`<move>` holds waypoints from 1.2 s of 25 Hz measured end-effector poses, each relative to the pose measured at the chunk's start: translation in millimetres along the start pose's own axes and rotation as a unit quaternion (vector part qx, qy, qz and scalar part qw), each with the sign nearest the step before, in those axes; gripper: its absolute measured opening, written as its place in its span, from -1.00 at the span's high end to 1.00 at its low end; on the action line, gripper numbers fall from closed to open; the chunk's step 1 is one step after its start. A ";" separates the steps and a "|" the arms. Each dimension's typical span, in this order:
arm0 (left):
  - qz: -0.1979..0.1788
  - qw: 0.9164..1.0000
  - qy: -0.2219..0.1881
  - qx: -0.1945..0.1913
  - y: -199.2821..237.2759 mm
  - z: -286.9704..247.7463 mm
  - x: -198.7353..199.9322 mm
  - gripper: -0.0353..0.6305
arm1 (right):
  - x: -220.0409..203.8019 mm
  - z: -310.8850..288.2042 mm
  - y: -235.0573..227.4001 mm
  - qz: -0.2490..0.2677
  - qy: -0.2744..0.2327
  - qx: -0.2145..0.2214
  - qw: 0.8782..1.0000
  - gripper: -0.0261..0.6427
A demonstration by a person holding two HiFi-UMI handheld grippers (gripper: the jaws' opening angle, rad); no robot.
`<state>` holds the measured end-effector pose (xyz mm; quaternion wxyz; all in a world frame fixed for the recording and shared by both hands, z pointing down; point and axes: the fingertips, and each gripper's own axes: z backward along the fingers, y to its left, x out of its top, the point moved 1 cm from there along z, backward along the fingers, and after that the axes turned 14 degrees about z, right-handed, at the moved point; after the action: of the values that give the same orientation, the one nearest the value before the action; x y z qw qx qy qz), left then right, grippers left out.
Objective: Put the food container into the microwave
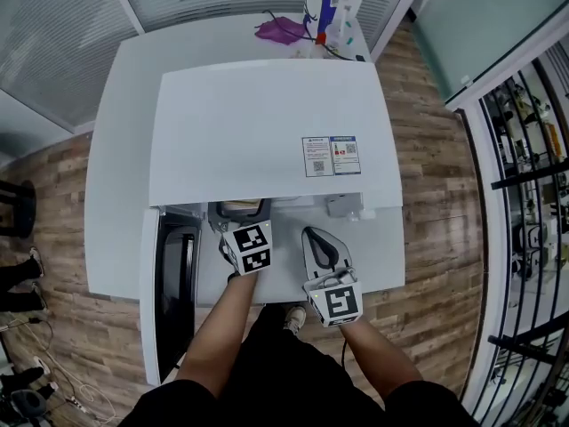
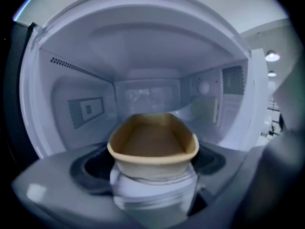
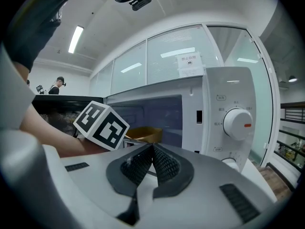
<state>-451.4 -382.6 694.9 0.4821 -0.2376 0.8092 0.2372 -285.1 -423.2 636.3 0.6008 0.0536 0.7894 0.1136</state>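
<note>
A tan food container (image 2: 152, 142) with an open top is held at the mouth of the white microwave (image 1: 267, 132), over the dark turntable ring (image 2: 86, 168). My left gripper (image 2: 153, 187) is shut on its near end. In the head view the container (image 1: 240, 210) shows just under the microwave's front edge, with the left gripper (image 1: 238, 224) behind it. The microwave door (image 1: 173, 274) stands swung open at the left. My right gripper (image 3: 152, 149) is shut with nothing in it and hovers in front of the control panel (image 3: 237, 122), right of the container (image 3: 143, 133).
The microwave stands on a white table (image 1: 124, 149). A purple item (image 1: 280, 30) and a blue-and-white box (image 1: 336, 3) lie at the table's far edge. Metal shelving (image 1: 533, 194) is at the right; someone's feet (image 1: 18, 274) are at the left.
</note>
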 end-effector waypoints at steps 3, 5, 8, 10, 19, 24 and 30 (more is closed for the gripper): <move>0.006 1.000 0.005 0.000 -1.6 -4.5 -5.2 -0.58 | 4.3 4.0 -1.7 0.003 -0.001 -0.003 1.000 0.90; 0.017 1.000 0.010 0.002 -0.6 -3.6 -9.3 -0.63 | 7.8 6.5 -2.5 0.006 -0.005 -0.005 1.000 0.90; 0.030 0.999 0.014 -0.001 -0.8 7.0 -14.0 -0.68 | 9.6 12.3 -2.9 0.010 -0.003 -0.006 1.000 0.90; 0.032 0.999 0.015 -0.007 -2.6 22.4 -15.3 -0.68 | 10.9 16.6 -1.4 0.012 0.000 -0.007 1.000 0.90; 0.009 0.999 -0.029 -0.041 -17.7 109.9 3.8 -0.30 | 44.3 38.9 6.3 0.030 -0.035 -0.004 0.999 0.90; 0.002 0.996 -0.077 -0.036 -21.4 164.5 24.1 0.53 | 70.9 60.8 13.2 0.020 -0.067 -0.003 0.998 0.90; 0.021 0.994 -0.087 -0.068 -29.1 211.8 34.5 0.88 | 106.5 90.3 18.2 0.020 -0.114 -0.008 0.993 0.90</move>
<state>-306.7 -280.7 570.1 0.5286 -0.2315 0.7509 0.3212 -228.2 -371.6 518.2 0.6847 0.0775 0.7138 0.1251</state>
